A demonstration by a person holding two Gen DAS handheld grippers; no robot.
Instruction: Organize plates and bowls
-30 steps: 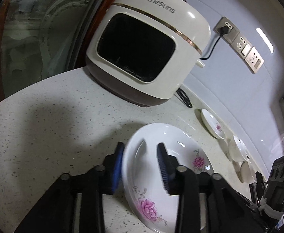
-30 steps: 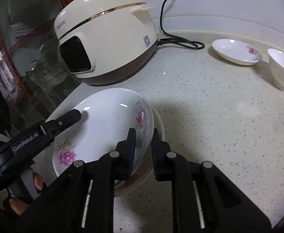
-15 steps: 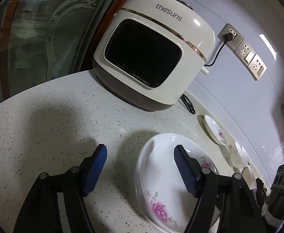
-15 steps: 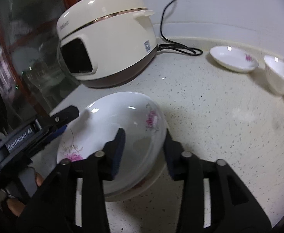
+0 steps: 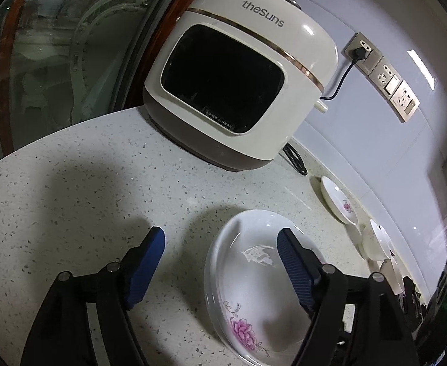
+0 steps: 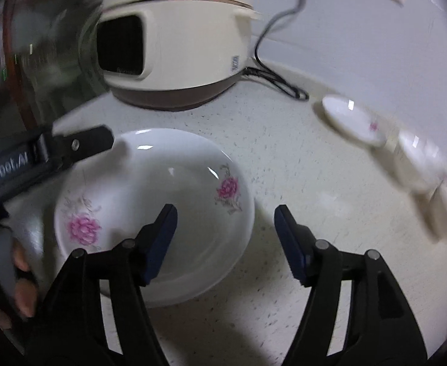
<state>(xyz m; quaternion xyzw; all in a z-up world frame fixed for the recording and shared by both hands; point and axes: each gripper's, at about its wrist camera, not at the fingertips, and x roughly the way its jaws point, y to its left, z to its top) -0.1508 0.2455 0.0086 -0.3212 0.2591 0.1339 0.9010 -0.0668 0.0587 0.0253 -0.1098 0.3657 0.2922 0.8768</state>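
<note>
The left gripper and right gripper both stand released, jaws having just spread, each straddling a rim of the flowered plate without pressing it. That plate sits on another on the speckled counter, before the cream cooker. A small dish lies well apart by the wall.

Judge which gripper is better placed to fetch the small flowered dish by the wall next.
Right, probably. The right gripper is open with nothing held, and the small dish lies on its side of the counter. The left gripper, also open, straddles the stacked plates' rim.
</note>
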